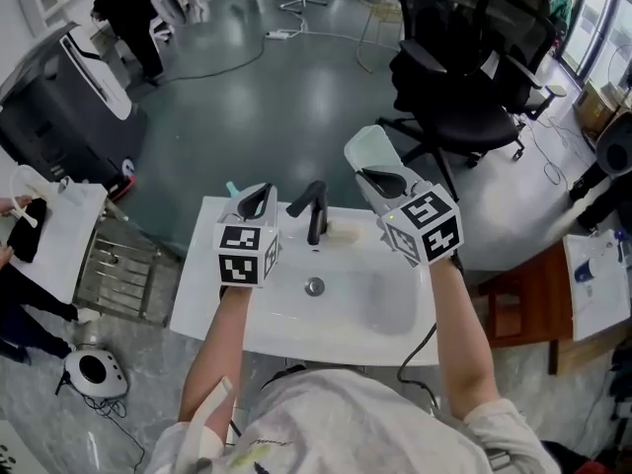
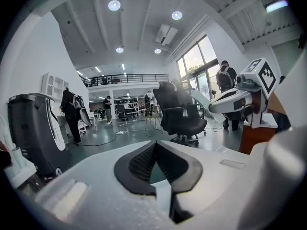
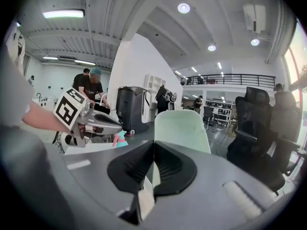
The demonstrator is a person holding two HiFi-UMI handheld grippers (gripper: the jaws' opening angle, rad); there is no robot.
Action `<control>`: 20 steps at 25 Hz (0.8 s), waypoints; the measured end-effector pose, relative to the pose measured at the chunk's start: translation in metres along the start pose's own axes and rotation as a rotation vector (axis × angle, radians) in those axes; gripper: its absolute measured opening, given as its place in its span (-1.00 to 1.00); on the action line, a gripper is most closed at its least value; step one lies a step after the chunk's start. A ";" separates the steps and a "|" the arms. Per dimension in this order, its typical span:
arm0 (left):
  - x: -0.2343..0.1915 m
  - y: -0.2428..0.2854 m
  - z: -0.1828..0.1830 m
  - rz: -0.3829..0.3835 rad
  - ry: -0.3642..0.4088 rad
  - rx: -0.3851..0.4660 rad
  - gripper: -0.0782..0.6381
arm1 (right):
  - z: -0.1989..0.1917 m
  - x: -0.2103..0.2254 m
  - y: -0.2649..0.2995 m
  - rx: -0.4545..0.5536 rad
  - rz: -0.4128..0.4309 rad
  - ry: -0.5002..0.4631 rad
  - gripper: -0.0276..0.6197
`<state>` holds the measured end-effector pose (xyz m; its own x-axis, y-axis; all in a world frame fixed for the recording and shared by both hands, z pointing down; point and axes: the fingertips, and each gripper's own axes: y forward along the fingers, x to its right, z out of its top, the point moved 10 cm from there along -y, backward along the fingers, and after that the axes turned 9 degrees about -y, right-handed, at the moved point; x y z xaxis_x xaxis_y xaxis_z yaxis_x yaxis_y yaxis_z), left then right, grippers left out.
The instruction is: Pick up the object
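Observation:
A pale green flat object with rounded corners is raised above the back right of the white sink. My right gripper is shut on its lower edge. In the right gripper view the green object stands upright just past the closed black jaws of that gripper. My left gripper hovers over the sink's back left, beside the black faucet. Its jaws meet with nothing seen between them. A small teal and pink spray bottle stands behind it.
Black office chairs stand beyond the sink on the right. A dark bin-like machine is at the far left. A white side table and a metal rack are to the left, a wooden table to the right.

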<state>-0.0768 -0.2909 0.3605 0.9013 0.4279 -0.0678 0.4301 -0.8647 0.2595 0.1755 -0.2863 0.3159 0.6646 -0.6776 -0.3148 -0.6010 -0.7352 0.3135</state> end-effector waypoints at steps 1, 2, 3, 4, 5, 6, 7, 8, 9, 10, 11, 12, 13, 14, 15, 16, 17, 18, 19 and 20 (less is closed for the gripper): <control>0.000 0.001 0.000 -0.002 0.000 -0.001 -0.79 | 0.002 -0.001 -0.002 0.015 -0.007 0.010 -0.89; 0.000 0.002 0.001 -0.004 0.000 -0.001 -0.79 | 0.003 -0.002 -0.005 0.028 -0.015 0.018 -0.89; 0.000 0.002 0.001 -0.006 0.000 -0.001 -0.79 | 0.004 -0.003 -0.008 0.039 -0.024 0.024 -0.89; 0.000 0.003 0.002 -0.008 0.001 0.000 -0.79 | 0.004 -0.003 -0.011 0.050 -0.036 0.032 -0.89; 0.001 0.003 0.002 -0.010 0.002 -0.001 -0.79 | 0.004 -0.003 -0.014 0.061 -0.050 0.045 -0.89; 0.001 0.004 0.003 -0.012 0.004 -0.002 -0.79 | 0.004 -0.003 -0.016 0.074 -0.062 0.064 -0.89; 0.001 0.004 0.003 -0.014 0.005 -0.003 -0.79 | 0.004 -0.003 -0.018 0.087 -0.072 0.085 -0.89; 0.002 0.004 0.003 -0.017 0.007 -0.003 -0.79 | 0.003 -0.003 -0.019 0.098 -0.082 0.105 -0.89; 0.002 0.004 0.003 -0.020 0.008 -0.004 -0.79 | 0.003 -0.004 -0.020 0.105 -0.093 0.120 -0.89; 0.003 0.005 0.003 -0.022 0.009 -0.004 -0.79 | 0.003 -0.004 -0.021 0.109 -0.106 0.130 -0.89; 0.003 0.005 0.003 -0.025 0.010 -0.005 -0.79 | 0.002 -0.004 -0.021 0.112 -0.118 0.139 -0.89; 0.004 0.005 0.003 -0.027 0.011 -0.006 -0.79 | 0.002 -0.004 -0.022 0.116 -0.128 0.147 -0.89; 0.005 0.005 0.003 -0.028 0.012 -0.007 -0.79 | 0.002 -0.004 -0.022 0.122 -0.133 0.157 -0.89; 0.005 0.005 0.002 -0.028 0.012 -0.008 -0.79 | 0.002 -0.004 -0.023 0.125 -0.135 0.164 -0.89; 0.005 0.004 0.002 -0.027 0.012 -0.009 -0.79 | 0.001 -0.004 -0.023 0.127 -0.137 0.168 -0.89; 0.006 0.004 0.001 -0.027 0.012 -0.011 -0.79 | 0.001 -0.004 -0.024 0.126 -0.139 0.170 -0.89; 0.006 0.004 0.000 -0.026 0.011 -0.012 -0.79 | 0.000 -0.004 -0.024 0.127 -0.141 0.172 -0.89; 0.005 0.003 -0.001 -0.025 0.010 -0.013 -0.79 | 0.000 -0.005 -0.025 0.129 -0.143 0.175 -0.89; 0.005 0.003 -0.001 -0.023 0.010 -0.014 -0.79 | -0.001 -0.005 -0.025 0.131 -0.146 0.180 -0.89; 0.005 0.002 -0.001 -0.022 0.010 -0.015 -0.79 | -0.001 -0.004 -0.026 0.133 -0.149 0.183 -0.89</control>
<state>-0.0716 -0.2907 0.3622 0.8912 0.4491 -0.0643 0.4486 -0.8513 0.2720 0.1886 -0.2643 0.3102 0.8120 -0.5560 -0.1774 -0.5357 -0.8307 0.1516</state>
